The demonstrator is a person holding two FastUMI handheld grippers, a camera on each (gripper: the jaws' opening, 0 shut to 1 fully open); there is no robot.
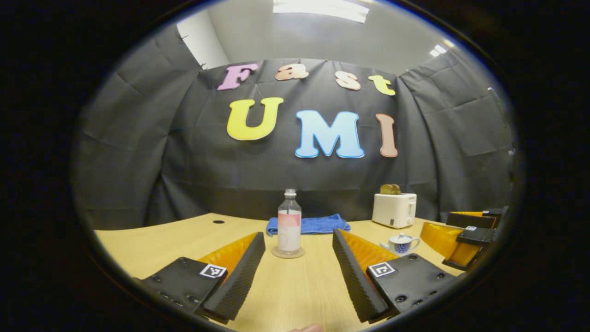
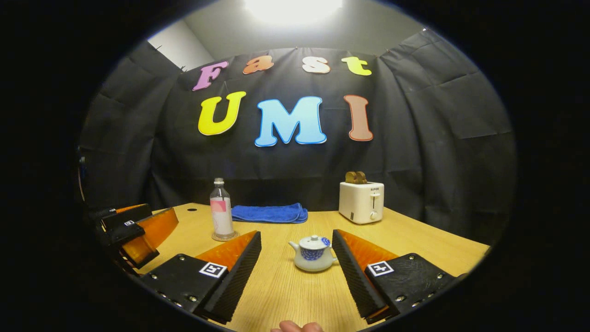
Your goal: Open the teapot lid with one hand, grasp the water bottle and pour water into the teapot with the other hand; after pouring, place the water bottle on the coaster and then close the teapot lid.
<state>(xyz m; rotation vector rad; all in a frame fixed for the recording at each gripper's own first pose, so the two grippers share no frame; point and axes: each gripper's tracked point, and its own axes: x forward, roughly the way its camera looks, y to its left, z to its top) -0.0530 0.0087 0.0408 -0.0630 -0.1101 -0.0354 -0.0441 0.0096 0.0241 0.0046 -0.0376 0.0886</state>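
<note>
A clear water bottle with a pink and white label stands upright on a round coaster, straight ahead of my left gripper. That gripper is open, holds nothing and hangs above the table short of the bottle. A small white teapot with a blue pattern sits with its lid on, framed between the fingers of my right gripper. My right gripper is open and touches nothing. The bottle stands left of the teapot.
At the back of the wooden table lie a folded blue towel and a white toaster holding toast. The left gripper shows at the left, the right gripper at the right.
</note>
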